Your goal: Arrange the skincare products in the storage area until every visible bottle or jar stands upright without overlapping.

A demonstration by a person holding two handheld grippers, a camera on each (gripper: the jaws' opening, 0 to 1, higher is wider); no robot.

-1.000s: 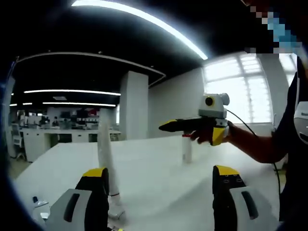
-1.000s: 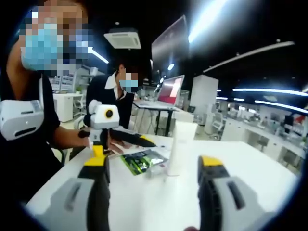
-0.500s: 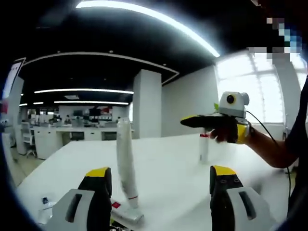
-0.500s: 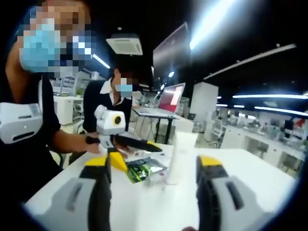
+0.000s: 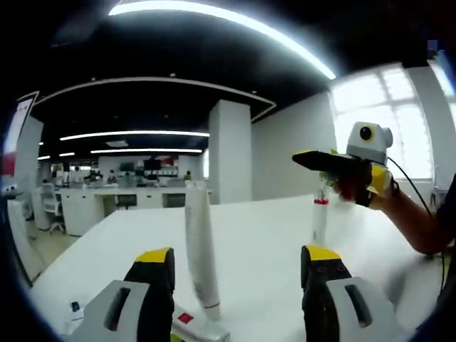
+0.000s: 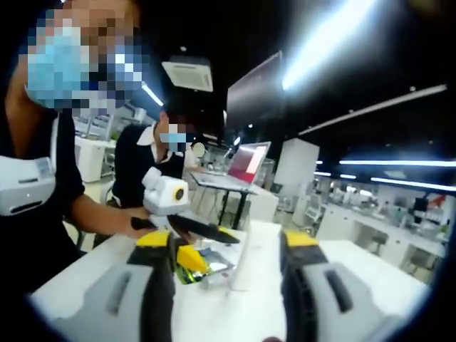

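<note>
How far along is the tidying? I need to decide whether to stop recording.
Done: a white tube stands on its cap on the table, and a slim red-capped bottle stands upright farther off. In hand: nothing; the left gripper and right gripper are open. Left: a white item lying flat by the tube.

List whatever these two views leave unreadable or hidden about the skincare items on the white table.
- Left gripper view: base of the white tube is hidden behind the left gripper.
- Left gripper view: red-capped bottle too small to read.
- Right gripper view: white tube blurred, partly behind the right gripper.
- Right gripper view: green packet print illegible.
</note>
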